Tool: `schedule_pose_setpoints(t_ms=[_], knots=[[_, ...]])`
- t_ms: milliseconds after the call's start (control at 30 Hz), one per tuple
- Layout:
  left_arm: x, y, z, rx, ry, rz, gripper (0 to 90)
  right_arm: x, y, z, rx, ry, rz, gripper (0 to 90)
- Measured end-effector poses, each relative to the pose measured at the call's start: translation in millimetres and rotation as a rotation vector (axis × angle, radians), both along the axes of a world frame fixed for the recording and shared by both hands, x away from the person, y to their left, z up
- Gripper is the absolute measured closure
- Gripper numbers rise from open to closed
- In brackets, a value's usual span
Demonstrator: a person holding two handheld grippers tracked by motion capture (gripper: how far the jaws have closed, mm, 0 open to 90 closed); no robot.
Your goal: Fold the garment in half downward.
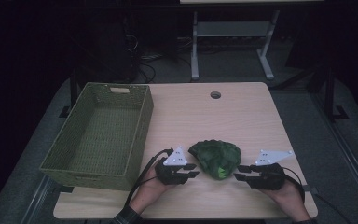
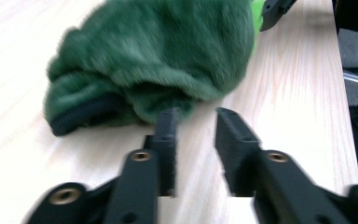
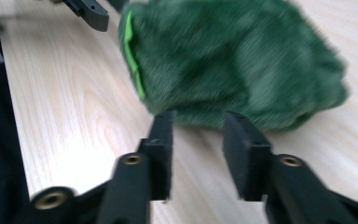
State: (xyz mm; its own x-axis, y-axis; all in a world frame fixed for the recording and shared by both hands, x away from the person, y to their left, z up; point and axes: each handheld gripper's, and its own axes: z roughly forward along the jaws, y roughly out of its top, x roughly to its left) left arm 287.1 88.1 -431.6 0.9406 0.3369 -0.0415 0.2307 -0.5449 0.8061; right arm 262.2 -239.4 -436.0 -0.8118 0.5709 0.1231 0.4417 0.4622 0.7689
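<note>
Dim high view, bright blurred close-ups, table glare

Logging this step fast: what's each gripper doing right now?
Left gripper: open, nothing held, beside the green plush garment.
Right gripper: open, nothing held.

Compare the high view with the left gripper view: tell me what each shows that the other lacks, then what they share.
High view alone: the woven green basket on the table's left part, the round hole near the far edge, both of the person's hands, the floor and desk legs beyond. Left gripper view alone: the left tool from close up, jaws apart with bare wood between them, just short of the plush's dark cuff. Shared: the green plush item lying on the wooden table, and the right tool at its far side.
</note>
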Motion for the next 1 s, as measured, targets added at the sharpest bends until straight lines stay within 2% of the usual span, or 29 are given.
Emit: schedule_pose_setpoints(t_ms=[133,167,267,400,467,533,633,667,767,867,933,1000], knots=[[8.1,-9.0,10.4,-0.027,-0.006,0.004,83.4,9.8,1.5,10.1,0.015,-0.010,-0.020,83.4],[10.4,-12.2,12.4,-0.027,-0.011,0.006,85.1,12.8,3.4,10.7,0.012,-0.019,-0.020,85.4],[17.5,-22.2,14.3,-0.035,-0.013,0.014,87.6,21.4,10.0,8.8,-0.002,-0.009,-0.025,88.3],[25.5,-30.1,8.5,0.005,-0.016,0.039,89.4,30.8,16.4,0.9,-0.035,0.011,-0.014,89.3],[29.6,-31.2,1.6,0.049,-0.008,0.053,89.5,32.8,19.2,-4.5,-0.048,0.034,-0.015,89.4],[34.4,-30.8,-6.9,0.087,0.014,0.058,89.6,34.6,21.4,-10.8,-0.063,0.049,-0.004,89.5],[39.3,-30.8,-18.2,0.121,0.047,0.067,89.6,36.3,26.6,-19.9,-0.078,0.087,0.012,89.5],[40.0,-31.6,-21.0,0.121,0.060,0.072,89.6,36.7,28.8,-21.9,-0.085,0.096,0.018,89.5],[42.5,-34.1,-26.3,0.130,0.063,0.081,89.6,36.5,35.6,-25.7,-0.101,0.106,0.034,89.6],[46.1,-34.9,-29.5,0.170,0.052,0.086,89.6,36.3,39.6,-28.5,-0.106,0.109,0.051,89.6],[49.5,-34.0,-30.5,0.179,0.048,0.089,89.6,35.7,40.3,-28.9,-0.107,0.110,0.054,89.6],[49.5,-32.7,-29.2,0.160,0.054,0.099,89.6,34.3,39.7,-26.9,-0.103,0.102,0.054,89.5]])
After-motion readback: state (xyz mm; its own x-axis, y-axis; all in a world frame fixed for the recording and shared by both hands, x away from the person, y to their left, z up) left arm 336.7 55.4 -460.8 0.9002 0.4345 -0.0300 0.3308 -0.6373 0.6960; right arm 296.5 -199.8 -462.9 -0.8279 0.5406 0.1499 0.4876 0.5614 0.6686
